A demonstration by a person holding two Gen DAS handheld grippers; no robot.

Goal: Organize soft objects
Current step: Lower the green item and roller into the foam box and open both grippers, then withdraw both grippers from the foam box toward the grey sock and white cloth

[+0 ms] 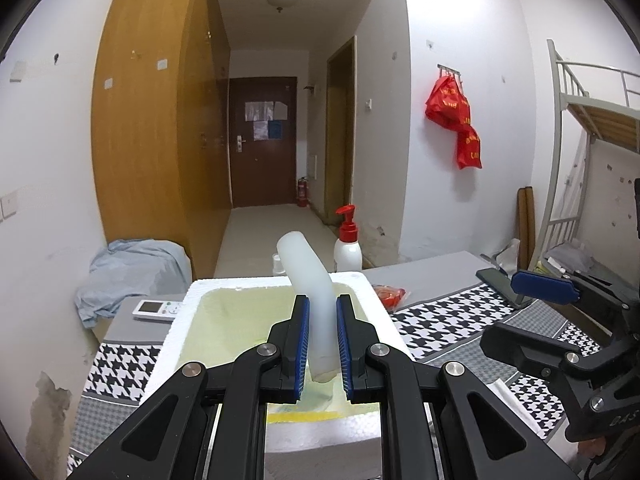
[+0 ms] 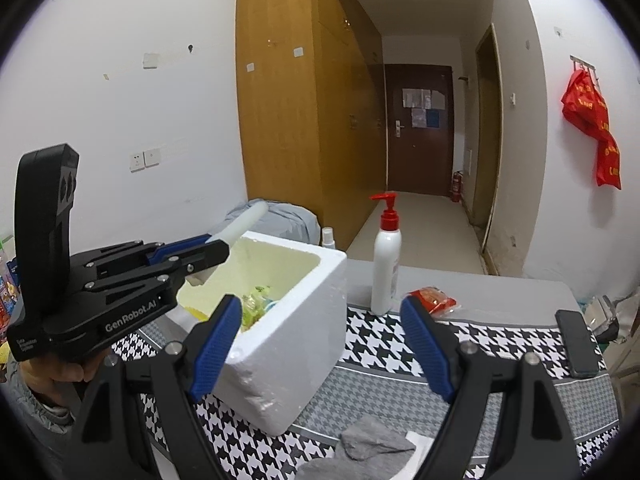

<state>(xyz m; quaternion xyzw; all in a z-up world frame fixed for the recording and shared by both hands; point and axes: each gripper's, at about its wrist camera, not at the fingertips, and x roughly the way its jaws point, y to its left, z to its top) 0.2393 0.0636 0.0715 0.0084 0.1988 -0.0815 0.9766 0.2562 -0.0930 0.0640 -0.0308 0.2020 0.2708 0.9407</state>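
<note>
My left gripper is shut on a soft white tube and holds it tilted over the open white foam box. In the right wrist view the left gripper hovers over the foam box with the white tube sticking up and back. Several soft items lie inside the box. My right gripper is open and empty above the houndstooth cloth; it also shows in the left wrist view. A grey cloth lies near the front edge.
A white pump bottle with a red cap stands behind the box. A red packet lies beside it. A black phone lies at the right. A remote control lies at the left. A small spray bottle stands behind the box.
</note>
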